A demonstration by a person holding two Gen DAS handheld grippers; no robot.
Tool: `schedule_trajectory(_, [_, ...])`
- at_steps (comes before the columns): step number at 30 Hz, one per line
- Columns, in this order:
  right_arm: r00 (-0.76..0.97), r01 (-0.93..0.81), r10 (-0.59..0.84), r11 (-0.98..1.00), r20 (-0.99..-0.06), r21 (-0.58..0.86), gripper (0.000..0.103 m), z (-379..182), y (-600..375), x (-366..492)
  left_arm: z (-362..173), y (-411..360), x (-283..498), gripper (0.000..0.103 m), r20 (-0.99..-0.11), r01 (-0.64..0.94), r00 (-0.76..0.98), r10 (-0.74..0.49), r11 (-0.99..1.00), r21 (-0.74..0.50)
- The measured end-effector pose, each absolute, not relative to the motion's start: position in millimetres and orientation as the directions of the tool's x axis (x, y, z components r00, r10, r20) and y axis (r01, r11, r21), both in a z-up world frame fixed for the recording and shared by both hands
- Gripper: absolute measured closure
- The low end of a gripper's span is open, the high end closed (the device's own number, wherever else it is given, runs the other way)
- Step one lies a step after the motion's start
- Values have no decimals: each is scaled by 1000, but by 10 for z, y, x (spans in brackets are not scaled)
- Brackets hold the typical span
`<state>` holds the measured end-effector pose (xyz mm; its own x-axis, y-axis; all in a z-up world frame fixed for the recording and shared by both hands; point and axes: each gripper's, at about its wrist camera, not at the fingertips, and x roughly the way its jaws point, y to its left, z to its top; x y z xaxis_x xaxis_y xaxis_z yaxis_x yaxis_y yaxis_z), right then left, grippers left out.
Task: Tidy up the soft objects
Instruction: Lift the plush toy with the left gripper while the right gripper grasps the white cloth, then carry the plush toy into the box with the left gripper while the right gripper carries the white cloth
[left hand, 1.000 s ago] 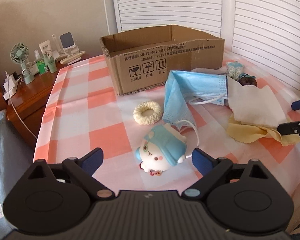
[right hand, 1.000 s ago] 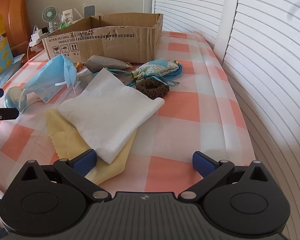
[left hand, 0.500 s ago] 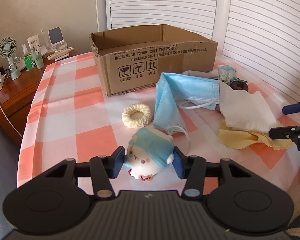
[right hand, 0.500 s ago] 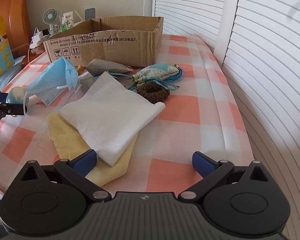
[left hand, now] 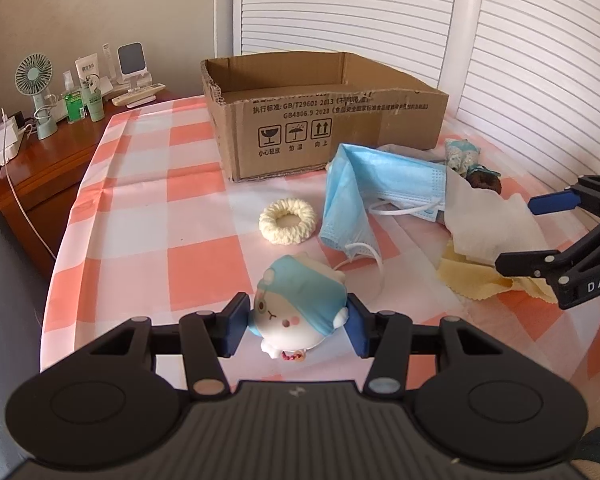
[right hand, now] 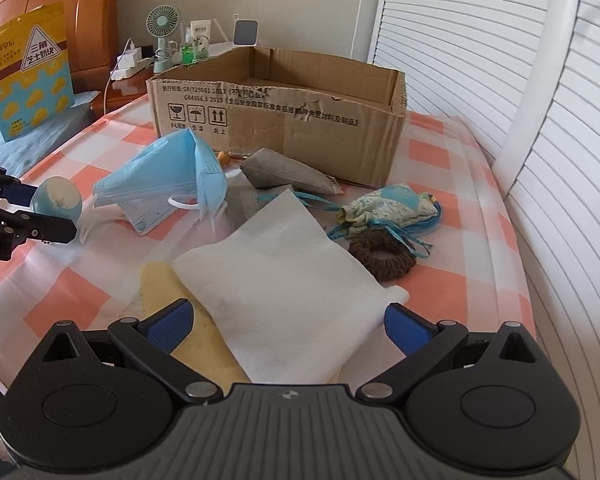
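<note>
Plush toy point(left hand: 300, 312) sits clamped between the left tool's point(left hand: 298, 326) pads.

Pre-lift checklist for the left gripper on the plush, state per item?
1. Left gripper shut on plush toy, pads on both flanks: ok.
2. Plush clear of the mask loop: cannot tell.
3. Cardboard box open on top: ok.
4. Box contents: cannot tell, floor hidden.
5. Right gripper open, over the white cloth, off to one side: ok.
</note>
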<state>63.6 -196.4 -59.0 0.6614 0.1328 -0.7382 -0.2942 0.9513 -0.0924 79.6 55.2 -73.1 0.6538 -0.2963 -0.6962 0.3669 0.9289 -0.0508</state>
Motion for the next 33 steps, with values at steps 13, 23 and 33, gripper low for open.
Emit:
schedule_trajectory(13, [657,-294,118,950,-745,-109,32,-583,-1946,678,-740,534,821,53,-705,378,641,-304,924,-55])
schedule_trajectory(23, [664,-288,132,953,-736,-89,49,-475,-1991,637,-705,500,814,53,-700,396,640,-317,917,-52])
schedule_trajectory(33, [655,-294,120,950,-746,-106,87,-492,-1968,612,-690,490,786,53,-697,406,641,-321,913,-47])
